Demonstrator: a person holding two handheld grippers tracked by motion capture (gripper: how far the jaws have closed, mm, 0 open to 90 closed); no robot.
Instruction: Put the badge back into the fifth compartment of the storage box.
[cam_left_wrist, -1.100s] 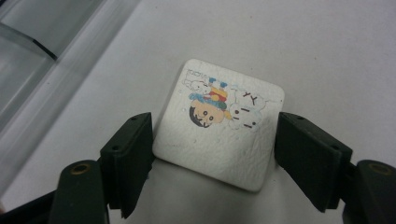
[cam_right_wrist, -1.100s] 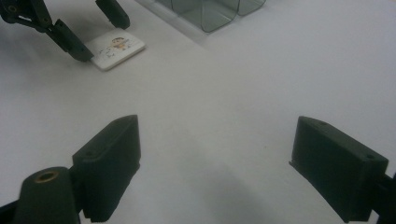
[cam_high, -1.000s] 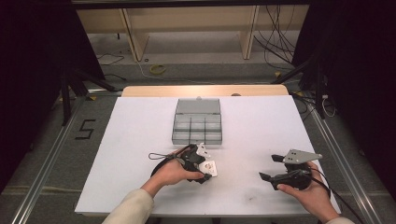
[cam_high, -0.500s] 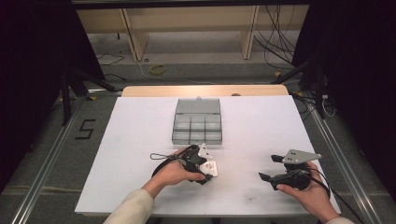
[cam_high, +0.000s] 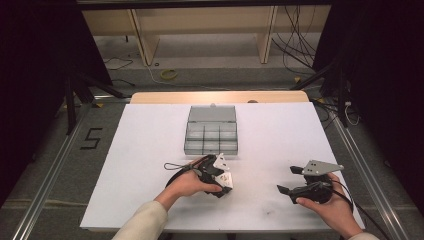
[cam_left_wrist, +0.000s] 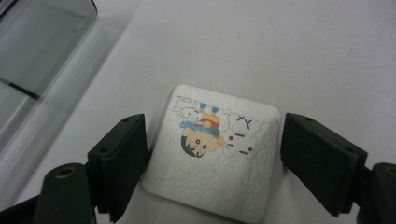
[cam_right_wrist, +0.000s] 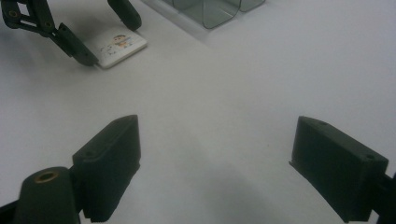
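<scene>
From the high view, the left tongs (cam_high: 223, 181) sit low on the white surface (cam_high: 140, 150) near a grey compartment box (cam_high: 211, 131), over a small white square eraser (cam_high: 225, 180); the right tongs (cam_high: 289, 180) hover well apart to the right, jaws spread. In the left gripper view the jaws stand apart either side of the cartoon-printed eraser (cam_left_wrist: 212, 154), one touching or nearly so, the other just clear. The right gripper view shows its jaws wide with nothing between, the eraser (cam_right_wrist: 119, 45) far off
</scene>
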